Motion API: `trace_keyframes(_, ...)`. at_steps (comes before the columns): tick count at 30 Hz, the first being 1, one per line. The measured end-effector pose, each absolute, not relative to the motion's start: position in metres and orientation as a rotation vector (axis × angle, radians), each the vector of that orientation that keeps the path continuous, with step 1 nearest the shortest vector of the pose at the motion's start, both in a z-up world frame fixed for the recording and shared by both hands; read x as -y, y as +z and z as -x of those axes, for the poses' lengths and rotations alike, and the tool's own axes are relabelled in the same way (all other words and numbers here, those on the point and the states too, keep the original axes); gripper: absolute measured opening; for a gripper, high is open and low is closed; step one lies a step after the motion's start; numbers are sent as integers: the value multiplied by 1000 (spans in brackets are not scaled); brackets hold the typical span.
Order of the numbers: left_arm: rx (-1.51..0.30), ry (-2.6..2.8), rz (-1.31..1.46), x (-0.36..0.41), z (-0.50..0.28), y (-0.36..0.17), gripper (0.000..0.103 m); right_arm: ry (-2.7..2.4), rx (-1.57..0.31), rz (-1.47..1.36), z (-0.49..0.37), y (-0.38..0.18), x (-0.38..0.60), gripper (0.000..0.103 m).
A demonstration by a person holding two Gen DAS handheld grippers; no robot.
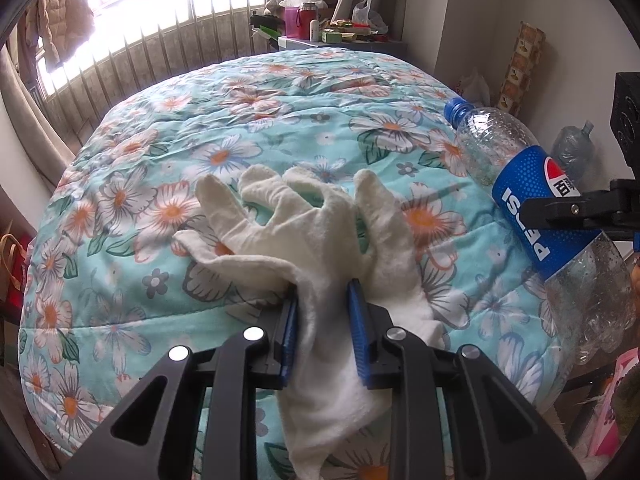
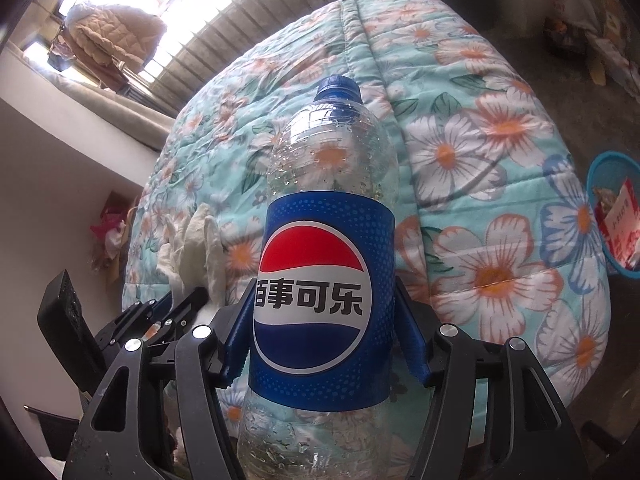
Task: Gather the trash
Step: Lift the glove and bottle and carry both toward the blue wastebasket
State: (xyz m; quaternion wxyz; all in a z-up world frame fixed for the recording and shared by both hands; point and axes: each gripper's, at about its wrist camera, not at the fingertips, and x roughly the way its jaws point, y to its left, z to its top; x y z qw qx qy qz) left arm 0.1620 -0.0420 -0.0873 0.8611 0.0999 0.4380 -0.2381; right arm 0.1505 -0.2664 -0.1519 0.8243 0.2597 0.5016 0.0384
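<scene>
Left gripper (image 1: pixel 323 312) clamped on a white glove (image 1: pixel 304 216) on the quilt (image 1: pixel 248 120). Right gripper (image 2: pixel 320 340) clamped on the bottle (image 2: pixel 320 280), right of glove.

On the bed: one floral quilt (image 1: pixel 168 184), one white fabric glove (image 1: pixel 304 220), one clear plastic cola bottle (image 2: pixel 320 248) with one blue cap (image 2: pixel 338 85) and one blue label (image 2: pixel 316 304). Two grippers in view, the left gripper (image 1: pixel 323 300) and the right gripper (image 2: pixel 320 340), each with two blue-padded fingers (image 1: pixel 358 328). Beyond the bed: one blue waste basket (image 2: pixel 592 184) on the floor with paper scraps inside, count unclear; one padded tan jacket (image 2: pixel 112 32) hanging by the one barred window (image 1: pixel 168 4); one large water jug (image 1: pixel 576 148) by the wall.
</scene>
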Motion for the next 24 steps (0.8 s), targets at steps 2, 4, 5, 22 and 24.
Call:
trace_keyframes(2, -919, -499, -210, 42, -162, -87, 23, 80, -1067, -548, -152, -152, 264, 60)
trace_keyframes(4, -916, -498, -216, 43, -162, -88, 23, 80, -1066, -541, -153, -153, 262, 61)
trace_keyframes(5, -914, -498, -219, 43, -162, -88, 23, 79, -1066, -536, -154, -153, 261, 61)
trace_keyframes(22, -856, -478, -245, 44, -157, -79, 6, 61, -1007, -539, -142, -140, 267, 56)
trace_keyframes(24, -852, -474, -250, 44, -157, -78, 6, 67, -1005, -549, -141, -139, 268, 56)
